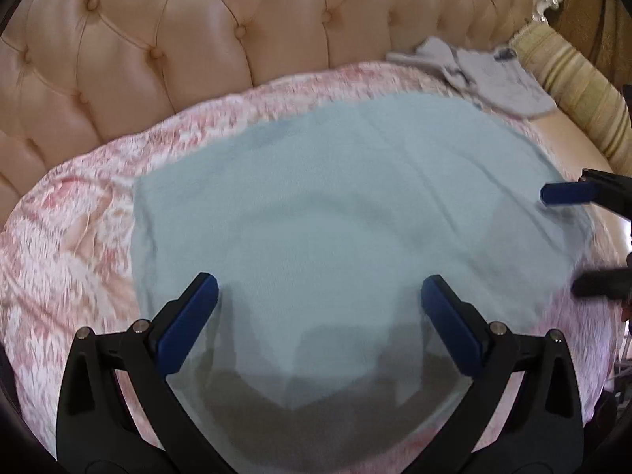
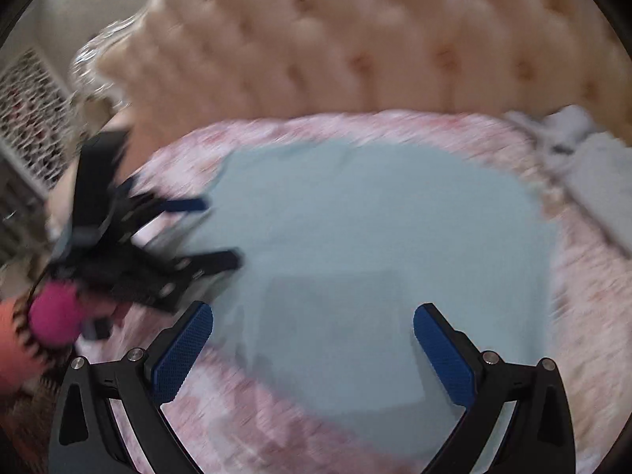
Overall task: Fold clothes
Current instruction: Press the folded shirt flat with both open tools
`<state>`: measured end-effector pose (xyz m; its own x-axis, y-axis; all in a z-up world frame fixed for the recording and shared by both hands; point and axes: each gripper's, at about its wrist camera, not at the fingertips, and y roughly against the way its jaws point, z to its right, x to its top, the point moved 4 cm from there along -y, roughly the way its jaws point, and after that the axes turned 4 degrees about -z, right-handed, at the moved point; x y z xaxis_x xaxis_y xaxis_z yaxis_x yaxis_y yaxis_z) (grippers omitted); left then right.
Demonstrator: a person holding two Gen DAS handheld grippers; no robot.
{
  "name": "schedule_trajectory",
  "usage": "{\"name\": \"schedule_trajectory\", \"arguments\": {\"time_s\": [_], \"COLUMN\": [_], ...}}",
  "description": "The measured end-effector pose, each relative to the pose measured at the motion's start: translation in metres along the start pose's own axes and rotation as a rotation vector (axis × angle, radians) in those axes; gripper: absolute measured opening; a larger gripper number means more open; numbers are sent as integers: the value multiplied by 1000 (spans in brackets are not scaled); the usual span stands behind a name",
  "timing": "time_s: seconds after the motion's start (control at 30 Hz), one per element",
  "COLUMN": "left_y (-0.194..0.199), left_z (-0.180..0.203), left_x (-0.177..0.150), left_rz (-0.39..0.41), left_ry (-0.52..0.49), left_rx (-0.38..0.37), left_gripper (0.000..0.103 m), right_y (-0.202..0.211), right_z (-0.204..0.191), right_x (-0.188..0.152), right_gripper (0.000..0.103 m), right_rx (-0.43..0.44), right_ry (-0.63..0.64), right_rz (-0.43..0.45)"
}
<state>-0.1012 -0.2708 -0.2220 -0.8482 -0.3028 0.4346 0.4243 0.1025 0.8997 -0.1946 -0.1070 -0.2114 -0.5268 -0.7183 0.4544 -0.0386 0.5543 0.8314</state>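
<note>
Two tongs — left tongs, right tongs — gape wide, empty, over one blue garment

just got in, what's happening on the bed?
A person is working with a tool in each hand over a light blue garment spread flat on the pink patterned bedspread, in front of a tufted headboard. The left tool and right tool are both open above the garment, gripping nothing. No fold in progress is visible. More grey-white clothes lie at the far right corner. The right view is motion-blurred.
</note>
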Motion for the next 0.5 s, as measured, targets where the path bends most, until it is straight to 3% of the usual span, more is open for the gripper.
{"name": "schedule_trajectory", "arguments": {"time_s": [0.1,0.17,0.23,0.33,0.43,0.5], "left_y": [-3,-5,-5,6,28,27], "left_z": [-6,-13,-12,-11,-6,-2], "left_x": [-10,-9,-8,-10,-22,-34], "left_rz": [6,-3,-4,-1,49,31], "left_ry": [7,32,16,31,12,-14], "left_rx": [-19,-54,-46,-38,-44,-54], "left_gripper": [103,103,103,103,103,103], "right_y": [-8,8,26,40,45,43], "right_z": [6,24,44,51,29,13], "right_x": [-26,-41,-53,-60,-56,-55], "right_gripper": [103,103,101,103,103,103], "right_rx": [-70,-74,-21,-52,-15,44], "right_ry": [6,-56,-158,-216,-166,-113], "right_rz": [-47,23,91,118,154,163]}}
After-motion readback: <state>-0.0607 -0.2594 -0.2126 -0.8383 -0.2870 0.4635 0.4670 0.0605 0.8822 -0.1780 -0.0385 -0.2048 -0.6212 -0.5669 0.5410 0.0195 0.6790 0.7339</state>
